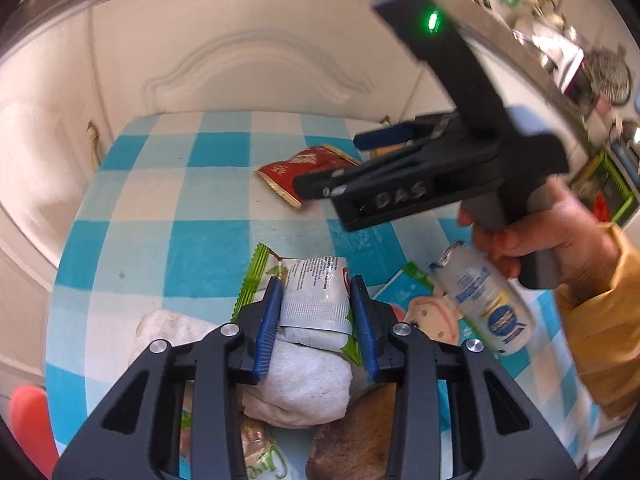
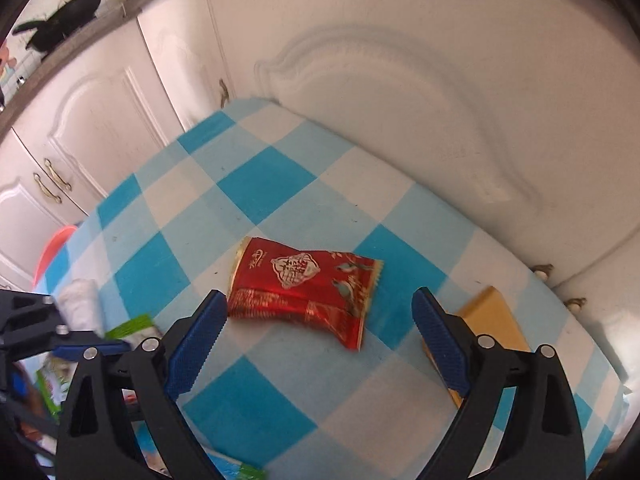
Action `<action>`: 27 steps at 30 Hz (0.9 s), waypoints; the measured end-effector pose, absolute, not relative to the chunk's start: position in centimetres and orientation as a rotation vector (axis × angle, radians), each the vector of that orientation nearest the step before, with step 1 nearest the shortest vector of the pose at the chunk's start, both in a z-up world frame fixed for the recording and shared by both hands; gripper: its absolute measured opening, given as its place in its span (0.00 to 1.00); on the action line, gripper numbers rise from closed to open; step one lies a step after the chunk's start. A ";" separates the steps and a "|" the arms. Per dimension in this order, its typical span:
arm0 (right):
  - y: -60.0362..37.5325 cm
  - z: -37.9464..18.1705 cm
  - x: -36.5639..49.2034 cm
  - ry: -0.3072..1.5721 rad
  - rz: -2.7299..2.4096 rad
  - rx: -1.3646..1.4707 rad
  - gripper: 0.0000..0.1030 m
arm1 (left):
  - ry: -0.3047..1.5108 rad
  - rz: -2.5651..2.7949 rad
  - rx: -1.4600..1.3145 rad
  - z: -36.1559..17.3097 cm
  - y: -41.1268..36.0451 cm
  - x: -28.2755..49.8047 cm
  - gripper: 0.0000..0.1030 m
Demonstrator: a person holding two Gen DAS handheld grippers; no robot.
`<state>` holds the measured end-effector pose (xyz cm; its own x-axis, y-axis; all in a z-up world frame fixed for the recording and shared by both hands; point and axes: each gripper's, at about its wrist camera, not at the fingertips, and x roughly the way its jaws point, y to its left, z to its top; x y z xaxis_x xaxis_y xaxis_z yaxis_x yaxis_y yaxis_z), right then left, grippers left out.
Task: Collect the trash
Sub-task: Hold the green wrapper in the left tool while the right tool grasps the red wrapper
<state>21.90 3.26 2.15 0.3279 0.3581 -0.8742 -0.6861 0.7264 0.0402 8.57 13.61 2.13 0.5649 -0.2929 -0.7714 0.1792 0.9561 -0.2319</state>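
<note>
Gripping a crumpled white-and-green foil snack wrapper, the left gripper hides the wrapper's lower end. The right gripper stands wide and empty above a red foil sachet, lying crosswise mid-table. A yellow block is half hidden behind its finger. Blue-and-white checked tablecloth; white cabinet doors behind.

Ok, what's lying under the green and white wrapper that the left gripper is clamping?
The wrapper lies on a crumpled white tissue, beside a brown scrap. The left gripper covers whatever lies lower down.
</note>
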 end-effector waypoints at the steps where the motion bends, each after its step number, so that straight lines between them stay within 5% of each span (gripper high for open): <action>1: 3.6 1.9 22.0 1.034 0.704 -0.371 0.90 | 0.929 -0.275 -0.162 2.2 14.2 8.6 0.35; 6: 4.6 1.3 21.8 1.013 0.719 -0.387 0.88 | 0.890 -0.269 -0.260 3.1 16.3 7.7 0.35; 12: 4.5 1.9 20.8 0.967 0.757 -0.392 0.67 | 0.859 -0.273 -0.335 3.8 17.8 7.3 0.35; 27: 1.3 2.5 16.4 0.990 0.759 -0.346 0.62 | 0.820 -0.295 -0.387 5.0 18.9 4.2 0.36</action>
